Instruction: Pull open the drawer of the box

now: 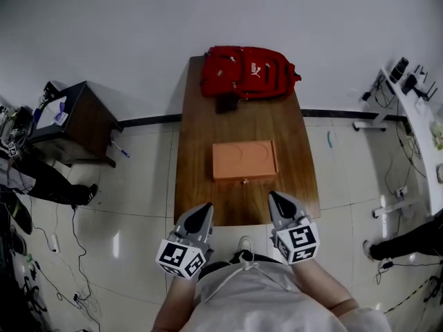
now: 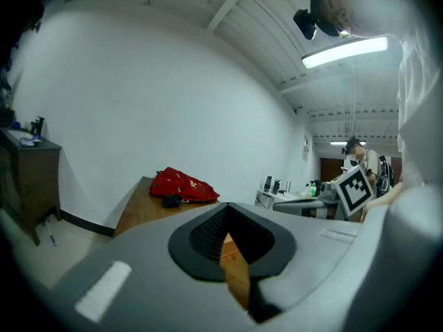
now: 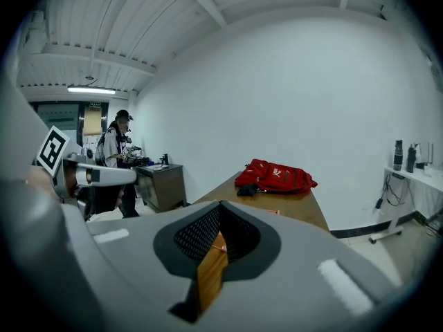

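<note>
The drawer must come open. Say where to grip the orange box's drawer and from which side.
Grip the small knob on the front of the orange box, apparently its only protruding part. Come in level from the near table edge: that face points at the person, so pulling runs straight back.

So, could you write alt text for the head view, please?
An orange box sits midway along a wooden table, a red backpack at its far end. The left tool and right tool, both shut, hover by the near edge.
</note>
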The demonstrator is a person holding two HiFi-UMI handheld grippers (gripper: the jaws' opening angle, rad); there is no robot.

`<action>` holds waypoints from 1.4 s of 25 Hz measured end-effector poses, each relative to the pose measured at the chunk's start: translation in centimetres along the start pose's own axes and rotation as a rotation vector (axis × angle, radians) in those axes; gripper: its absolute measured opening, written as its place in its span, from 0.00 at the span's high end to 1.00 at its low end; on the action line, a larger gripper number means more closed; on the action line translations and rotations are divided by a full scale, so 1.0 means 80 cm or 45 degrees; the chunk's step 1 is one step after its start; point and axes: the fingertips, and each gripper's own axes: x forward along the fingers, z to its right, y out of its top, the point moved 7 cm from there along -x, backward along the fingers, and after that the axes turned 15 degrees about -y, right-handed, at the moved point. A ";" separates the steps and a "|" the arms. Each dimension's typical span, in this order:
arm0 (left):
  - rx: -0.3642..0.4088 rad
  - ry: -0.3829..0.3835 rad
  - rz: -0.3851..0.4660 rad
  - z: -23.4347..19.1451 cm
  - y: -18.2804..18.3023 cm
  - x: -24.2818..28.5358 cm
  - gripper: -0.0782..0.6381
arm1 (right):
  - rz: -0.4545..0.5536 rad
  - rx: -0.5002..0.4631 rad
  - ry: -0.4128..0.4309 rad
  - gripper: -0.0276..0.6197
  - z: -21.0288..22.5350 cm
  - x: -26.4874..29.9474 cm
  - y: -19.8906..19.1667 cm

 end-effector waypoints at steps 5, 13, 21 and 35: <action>-0.026 0.027 -0.038 -0.020 0.000 0.032 0.88 | -0.081 0.025 0.016 0.95 0.017 0.042 -0.012; -0.073 -0.001 -0.147 -0.061 -0.016 0.056 0.88 | -0.207 0.026 0.022 0.95 0.004 0.089 -0.039; -0.105 -0.043 -0.215 -0.118 -0.013 0.066 0.88 | -0.333 0.020 -0.007 0.95 -0.028 0.121 -0.060; -0.305 -0.061 -0.317 -0.163 -0.096 0.051 0.88 | -0.696 0.237 -0.138 0.79 -0.046 0.198 -0.167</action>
